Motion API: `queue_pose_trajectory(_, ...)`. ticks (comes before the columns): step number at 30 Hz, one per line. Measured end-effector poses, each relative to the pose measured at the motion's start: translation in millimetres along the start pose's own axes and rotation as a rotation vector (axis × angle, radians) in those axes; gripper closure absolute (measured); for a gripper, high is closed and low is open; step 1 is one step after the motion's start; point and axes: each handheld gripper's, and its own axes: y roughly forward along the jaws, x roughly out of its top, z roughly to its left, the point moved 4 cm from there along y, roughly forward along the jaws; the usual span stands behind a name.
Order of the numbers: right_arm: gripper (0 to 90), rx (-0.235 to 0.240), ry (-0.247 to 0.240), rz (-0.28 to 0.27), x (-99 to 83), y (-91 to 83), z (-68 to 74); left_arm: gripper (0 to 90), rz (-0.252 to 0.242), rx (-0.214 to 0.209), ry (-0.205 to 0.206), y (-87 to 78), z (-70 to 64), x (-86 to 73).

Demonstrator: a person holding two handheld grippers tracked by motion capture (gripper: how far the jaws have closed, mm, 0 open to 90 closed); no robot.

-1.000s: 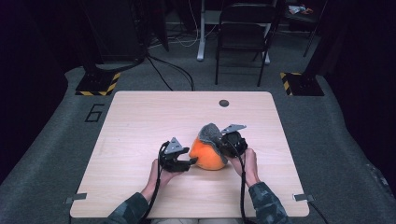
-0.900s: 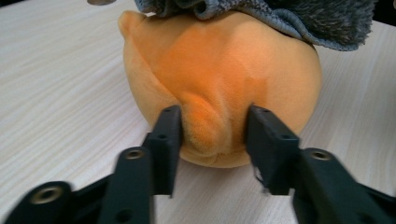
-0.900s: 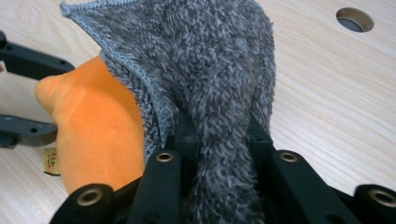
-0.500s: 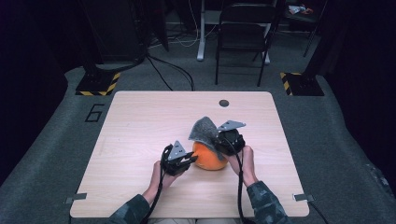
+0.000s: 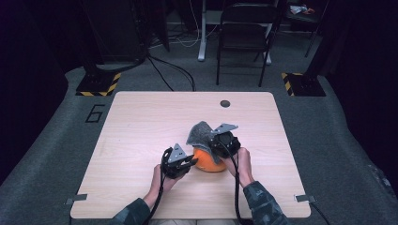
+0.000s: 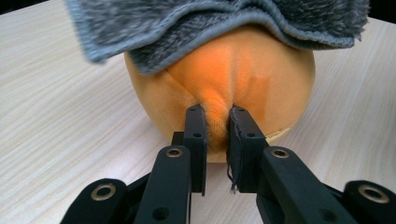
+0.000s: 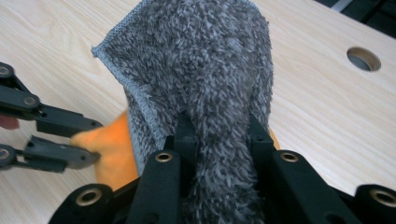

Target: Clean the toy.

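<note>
An orange plush ball (image 5: 206, 161) (image 6: 233, 84) rests on the wooden table (image 5: 141, 131), with a grey fuzzy cloth (image 5: 200, 133) (image 7: 205, 79) draped over its top. My left gripper (image 5: 190, 161) (image 6: 217, 119) is shut on a pinch of the ball's orange fabric at its left side. My right gripper (image 5: 218, 145) (image 7: 219, 135) is shut on a fold of the grey cloth above the ball. In the right gripper view the left gripper's fingers (image 7: 70, 126) show at the left, clamped on the orange fabric (image 7: 109, 144).
A round cable hole (image 5: 225, 103) (image 7: 363, 59) lies in the table's far side. A black chair (image 5: 244, 37) stands beyond the table, with cables on the carpet (image 5: 169, 70). Hazard-striped floor plates (image 5: 101, 84) flank the table's far corners.
Both grippers and the ball have shifted slightly toward the near edge. The grey cloth has been lifted and pulled more over the ball's far side by the right gripper.
</note>
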Motion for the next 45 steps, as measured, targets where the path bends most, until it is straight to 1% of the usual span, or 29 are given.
queue_pose_trajectory(1, 72.8, -0.004, 0.011, 0.004, -1.9, -0.9, -2.0, 79.0, -0.006, 0.007, 0.001, 0.5, -0.4, 0.2)
queue_pose_trajectory(2, 72.7, -0.014, 0.012, 0.001, -3.8, -1.3, -4.9, 79.0, -0.005, 0.004, 0.0, 0.6, -0.5, 0.3)
queue_pose_trajectory(4, 72.7, -0.016, 0.021, 0.009, -8.4, -3.1, -10.8, 78.9, -0.008, 0.003, 0.001, 0.7, -0.7, 0.5)
queue_pose_trajectory(5, 72.7, -0.018, 0.039, 0.014, -10.4, -3.7, -13.0, 78.9, -0.008, 0.003, 0.006, 0.7, -0.2, 0.7)
queue_pose_trajectory(6, 72.7, -0.023, 0.046, 0.018, -12.0, -4.2, -15.4, 78.8, -0.007, 0.002, 0.011, 0.6, 0.3, 0.8)
queue_pose_trajectory(8, 72.6, -0.023, 0.06, 0.026, -15.0, -5.1, -19.9, 78.7, -0.007, -0.006, 0.004, 0.5, 0.6, 0.6)
queue_pose_trajectory(9, 72.6, -0.027, 0.06, 0.025, -16.4, -4.9, -22.7, 78.7, -0.004, -0.006, 0.006, 0.3, 0.9, 0.4)
queue_pose_trajectory(10, 72.6, -0.028, 0.074, 0.034, -18.1, -5.2, -24.2, 78.6, -0.005, -0.007, 0.007, 0.2, 1.2, 0.3)
queue_pose_trajectory(13, 72.6, -0.03, 0.092, 0.044, -22.9, -3.9, -31.8, 78.5, -0.006, -0.005, 0.008, 0.5, 1.7, 0.3)
queue_pose_trajectory(16, 72.6, -0.041, 0.1, 0.052, -26.2, -2.4, -37.5, 78.3, -0.007, -0.009, 0.003, 0.7, 2.7, 0.3)
queue_pose_trajectory(21, 72.6, -0.037, 0.128, 0.075, -32.4, -1.2, -46.2, 78.2, -0.008, -0.012, 0.004, 0.5, 2.7, 0.0)
queue_pose_trajectory(23, 72.6, -0.043, 0.147, 0.089, -36.1, 0.0, -50.5, 78.1, -0.008, -0.011, 0.006, 0.4, 2.7, 0.1)
queue_pose_trajectory(25, 72.6, -0.053, 0.153, 0.1, -39.1, 1.1, -54.4, 78.1, -0.006, -0.012, 0.004, 0.2, 2.9, -0.1)
queue_pose_trajectory(27, 72.6, -0.084, 0.148, 0.129, -44.3, 3.2, -59.6, 78.1, -0.007, -0.011, 0.006, 0.3, 3.5, -0.4)
queue_pose_trajectory(28, 72.6, -0.086, 0.169, 0.148, -47.9, 4.9, -61.6, 78.0, -0.005, -0.012, 0.001, 0.3, 3.8, -0.4)
queue_pose_trajectory(29, 72.6, -0.089, 0.167, 0.161, -51.6, 7.8, -65.7, 78.0, -0.007, -0.007, 0.0, 0.5, 4.3, -0.6)
queue_pose_trajectory(30, 72.6, -0.102, 0.175, 0.186, -55.8, 10.2, -69.0, 77.9, -0.007, -0.008, -0.003, 0.8, 5.0, -0.8)
queue_pose_trajectory(31, 72.6, -0.107, 0.178, 0.199, -60.1, 12.9, -72.0, 77.9, -0.007, -0.012, -0.007, 0.7, 5.6, -0.8)
queue_pose_trajectory(32, 72.6, -0.111, 0.198, 0.217, -63.8, 14.4, -74.4, 77.9, -0.011, -0.012, -0.008, 0.9, 6.1, -0.5)
queue_pose_trajectory(33, 72.6, -0.107, 0.206, 0.215, -65.6, 14.9, -77.7, 77.9, -0.013, -0.012, -0.007, 0.9, 6.2, -0.4)
queue_pose_trajectory(34, 72.6, -0.113, 0.225, 0.212, -65.5, 13.1, -79.7, 77.9, -0.015, -0.011, -0.006, 1.0, 6.2, -0.4)
queue_pose_trajectory(35, 72.6, -0.115, 0.227, 0.187, -63.4, 10.6, -82.5, 77.8, -0.016, -0.012, -0.007, 0.9, 6.0, -0.5)
queue_pose_trajectory(36, 72.6, -0.106, 0.238, 0.162, -59.8, 6.4, -83.6, 77.8, -0.014, -0.016, -0.005, 0.7, 5.9, -0.6)
queue_pose_trajectory(37, 72.6, -0.106, 0.236, 0.129, -55.4, 1.4, -85.0, 77.8, -0.014, -0.016, -0.008, 0.5, 5.5, -0.6)
queue_pose_trajectory(38, 72.6, -0.094, 0.24, 0.098, -50.4, -3.9, -84.1, 77.7, -0.014, -0.017, -0.008, 0.4, 5.2, -0.4)
queue_pose_trajectory(39, 72.6, -0.084, 0.246, 0.071, -45.2, -9.6, -82.1, 77.7, -0.017, -0.015, -0.006, 0.8, 4.7, 0.0)
queue_pose_trajectory(41, 72.6, -0.059, 0.229, 0.012, -34.8, -21.2, -75.8, 77.6, -0.021, -0.015, -0.002, 1.0, 3.8, 1.0)
queue_pose_trajectory(43, 72.6, -0.015, 0.216, -0.031, -25.1, -30.6, -66.0, 77.6, -0.021, -0.014, 0.004, 1.1, 2.7, 1.8)
queue_pose_trajectory(45, 72.6, 0.024, 0.2, -0.071, -15.7, -36.3, -53.6, 77.5, -0.024, -0.014, 0.004, 1.8, 1.0, 1.9)
